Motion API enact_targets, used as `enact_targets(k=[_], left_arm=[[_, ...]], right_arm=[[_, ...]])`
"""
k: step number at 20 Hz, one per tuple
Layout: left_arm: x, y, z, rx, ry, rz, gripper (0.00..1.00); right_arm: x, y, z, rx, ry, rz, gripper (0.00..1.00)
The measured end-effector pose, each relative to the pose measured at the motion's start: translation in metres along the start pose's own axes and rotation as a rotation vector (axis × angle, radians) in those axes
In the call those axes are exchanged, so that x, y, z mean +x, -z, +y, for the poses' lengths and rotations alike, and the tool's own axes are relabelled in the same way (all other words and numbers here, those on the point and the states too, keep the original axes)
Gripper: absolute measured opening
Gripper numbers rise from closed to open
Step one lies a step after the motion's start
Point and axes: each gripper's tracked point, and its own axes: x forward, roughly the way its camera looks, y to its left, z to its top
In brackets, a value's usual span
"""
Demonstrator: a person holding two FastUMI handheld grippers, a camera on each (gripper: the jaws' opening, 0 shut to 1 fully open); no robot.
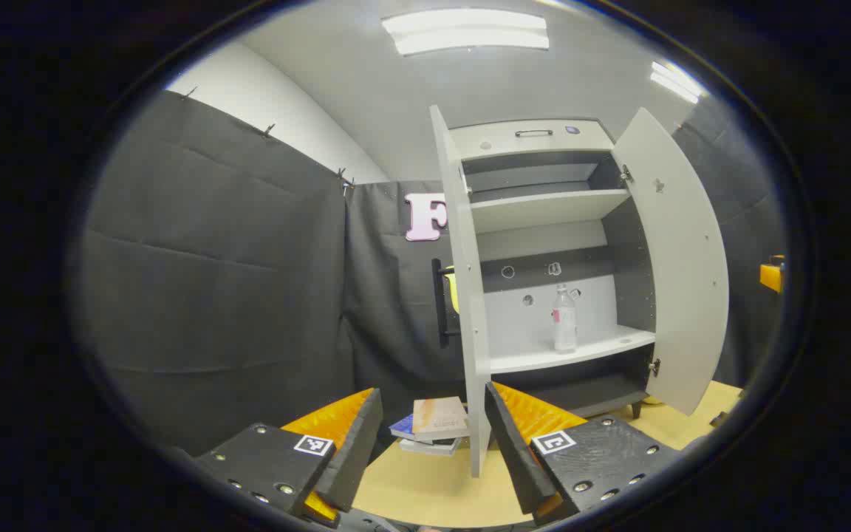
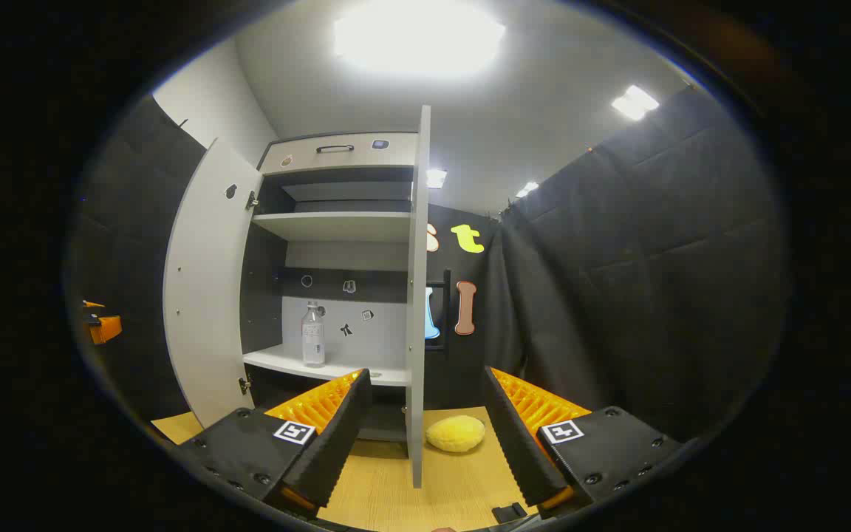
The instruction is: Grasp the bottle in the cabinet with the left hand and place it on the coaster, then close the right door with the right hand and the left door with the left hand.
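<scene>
We're at the reach step, nothing grasped yet. Left gripper (image 1: 429, 451) is spread wide and empty, low over the table (image 1: 425, 488), near the books (image 1: 433, 427). Straight ahead of it is the left door (image 1: 462, 295), edge-on, so we swing right around that edge before going in. The bottle (image 1: 564, 319) stands upright on the lower shelf (image 1: 580, 353), apart from the walls; we come in level, fingers either side of the body below the cap, then close. Right door (image 1: 680, 258) is swung fully out. Right gripper (image 2: 425, 443) is also wide and empty, near a yellow soft thing (image 2: 455, 433) on the table, probably a sponge. Coaster: we can't locate it from here.
</scene>
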Motion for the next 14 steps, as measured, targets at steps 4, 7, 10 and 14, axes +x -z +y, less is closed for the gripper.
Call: enact_targets(k=[4,7,10,14], left_arm=[[-0.002,-0.001,-0.003,0.005,0.008,-0.005,0.89],[-0.002,0.002,-0.009,0.015,0.018,-0.002,0.89],[-0.002,0.001,-0.014,0.007,0.030,-0.002,0.89],[-0.002,-0.001,-0.021,0.003,0.034,-0.001,0.89]], right_arm=[[-0.004,0.001,-0.002,0.005,0.001,0.001,0.95],[-0.007,0.002,-0.003,0.008,0.003,0.005,0.95],[-0.008,0.002,-0.003,0.000,0.002,0.005,0.95],[-0.008,0.002,-0.005,-0.008,-0.001,0.003,0.95]])
